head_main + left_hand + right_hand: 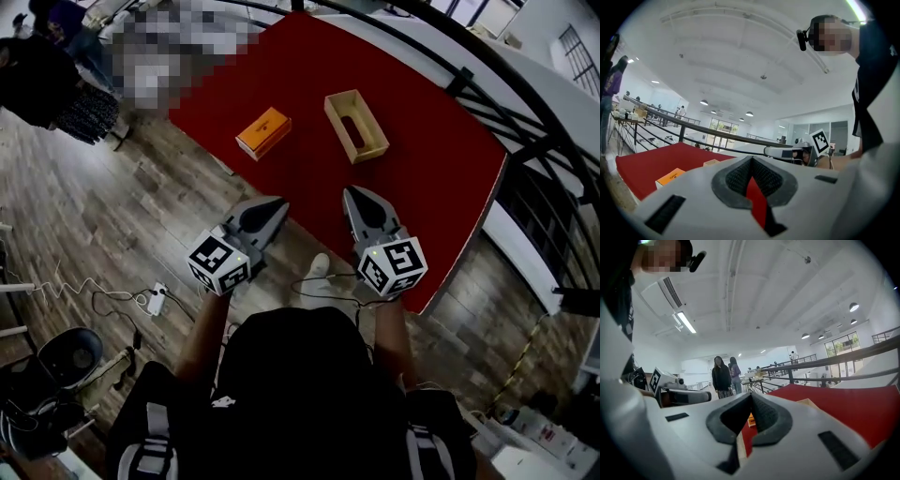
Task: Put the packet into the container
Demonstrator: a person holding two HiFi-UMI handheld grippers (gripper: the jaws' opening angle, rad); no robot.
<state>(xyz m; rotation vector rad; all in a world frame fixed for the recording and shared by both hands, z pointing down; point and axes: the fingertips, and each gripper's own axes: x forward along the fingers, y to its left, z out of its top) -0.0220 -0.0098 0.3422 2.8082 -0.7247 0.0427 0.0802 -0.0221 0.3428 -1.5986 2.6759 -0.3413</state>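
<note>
Gripper pair held level side by side, left gripper (pixel 276 205) closed empty, right gripper (pixel 352 194) closed empty

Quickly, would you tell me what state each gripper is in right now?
Left gripper: closed, holding nothing.
Right gripper: closed, holding nothing.

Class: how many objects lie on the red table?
2. The orange packet lies on the left; the open container sits to its right. Nothing seems hidden.
</note>
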